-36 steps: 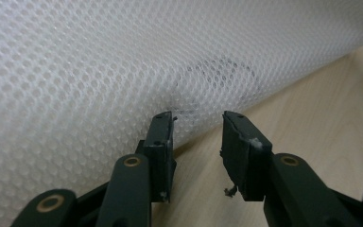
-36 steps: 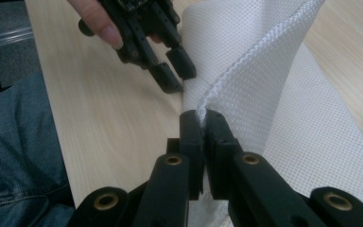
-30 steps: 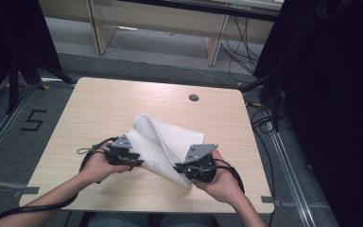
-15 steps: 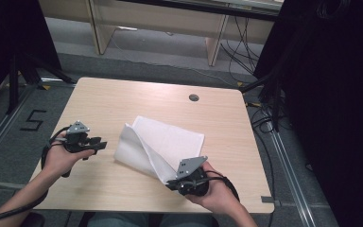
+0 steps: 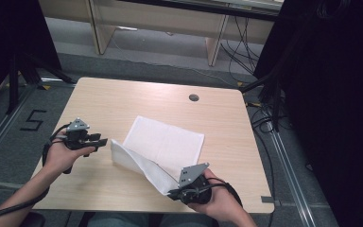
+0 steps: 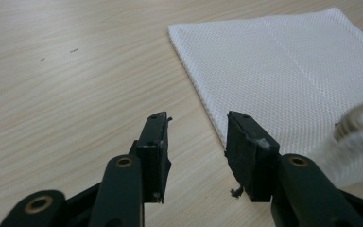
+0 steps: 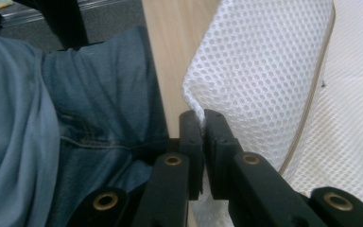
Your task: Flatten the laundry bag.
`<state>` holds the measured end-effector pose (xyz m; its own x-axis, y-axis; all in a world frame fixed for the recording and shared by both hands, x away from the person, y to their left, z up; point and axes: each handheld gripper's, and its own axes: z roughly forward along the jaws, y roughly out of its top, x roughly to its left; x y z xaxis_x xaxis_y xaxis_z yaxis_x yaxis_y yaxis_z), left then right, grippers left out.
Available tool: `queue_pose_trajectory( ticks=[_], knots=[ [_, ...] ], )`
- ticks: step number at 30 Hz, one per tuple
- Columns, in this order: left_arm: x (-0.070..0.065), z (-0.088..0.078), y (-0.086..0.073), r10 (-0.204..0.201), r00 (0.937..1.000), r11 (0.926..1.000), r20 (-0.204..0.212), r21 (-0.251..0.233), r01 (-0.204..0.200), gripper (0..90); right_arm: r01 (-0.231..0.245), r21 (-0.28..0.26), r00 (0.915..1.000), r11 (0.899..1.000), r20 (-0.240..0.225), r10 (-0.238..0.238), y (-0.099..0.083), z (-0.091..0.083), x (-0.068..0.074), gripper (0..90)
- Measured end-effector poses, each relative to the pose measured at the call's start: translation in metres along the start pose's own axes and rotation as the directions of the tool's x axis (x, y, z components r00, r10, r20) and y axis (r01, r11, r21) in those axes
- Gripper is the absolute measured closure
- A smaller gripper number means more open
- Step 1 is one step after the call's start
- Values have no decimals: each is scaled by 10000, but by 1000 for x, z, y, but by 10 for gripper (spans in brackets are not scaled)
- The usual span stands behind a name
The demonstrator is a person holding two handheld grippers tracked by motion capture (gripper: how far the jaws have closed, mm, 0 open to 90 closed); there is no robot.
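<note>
Right black two-jaw gripper at the near table edge, held in the person's right hand. Jaws pressed together on a corner of the white mesh fabric cloth; right gripper view shows the mesh pinched between the two black jaws, cloth rising above them, hemmed edge running up on the right. Blue denim trousers of the person on the left of that view, past the table's near edge.

The gripped corner is lifted off the light wooden rectangular table, so a folded flap runs from the right gripper up-left to a raised point just beside the left gripper. Rest of the cloth lies flat near table centre, slightly toward the near side.

Left black two-jaw gripper over the left part of the table, in the left hand, grey three-cornered plate on top. Jaws apart, holding nothing; left gripper view shows bare wood in the gap, the cloth's flat edge just ahead and right, a blurred raised bit of cloth at the right margin.

Farther: small dark round hole in the tabletop near the far edge, well apart from the cloth. Beyond the table: grey floor with a black "5" marking at left, black cables at right, pale wooden furniture legs at the back.
</note>
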<state>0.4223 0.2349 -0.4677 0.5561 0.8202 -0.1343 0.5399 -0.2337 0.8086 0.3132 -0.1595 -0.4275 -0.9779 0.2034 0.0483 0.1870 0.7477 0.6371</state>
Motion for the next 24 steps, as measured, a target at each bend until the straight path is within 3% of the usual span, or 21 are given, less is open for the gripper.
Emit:
queue_pose_trajectory(
  ticks=[1,7,8,10,11,12,16,17,19,22,24],
  knots=[
    [0,0,1,44,10000,10000,-2,14,-44,584,-260,86,9995,9996,-203,262,-2,0,1,877],
    [-2,0,1,51,10000,10000,73,-45,-51,578,-389,479,9982,9981,-429,410,-10,2,2,876],
    [-2,0,1,68,9999,10000,79,-68,-67,577,-218,480,9983,9986,-529,244,-12,3,0,875],
    [-2,0,1,230,9997,9997,105,22,-230,575,-368,627,9983,9974,-424,395,-15,2,0,874],
    [-4,1,1,137,9998,9999,147,-69,-136,571,-740,787,9960,9941,-451,777,-17,2,0,874],
    [-4,1,0,220,9995,9998,222,-2,-220,569,-441,755,9979,9962,-447,476,-18,2,-2,875],
    [-12,3,1,469,9972,9988,588,-129,-462,562,-896,1051,9947,9904,-412,944,-25,4,-5,875],
    [-13,4,1,489,9968,9987,632,-152,-480,559,-707,1035,9962,9921,-433,755,-27,5,-8,875],
    [-19,5,2,630,9954,9979,724,-180,-619,555,-974,1194,9944,9880,-303,1017,-28,5,-8,874],
    [-26,5,3,937,9901,9956,1042,-41,-937,543,-1051,1253,9942,9865,-113,1074,-31,7,-15,873],
    [-32,7,2,1108,9864,9938,1213,-211,-1090,535,-1207,1334,9926,9837,47,1211,-32,8,-19,872]
  ],
)
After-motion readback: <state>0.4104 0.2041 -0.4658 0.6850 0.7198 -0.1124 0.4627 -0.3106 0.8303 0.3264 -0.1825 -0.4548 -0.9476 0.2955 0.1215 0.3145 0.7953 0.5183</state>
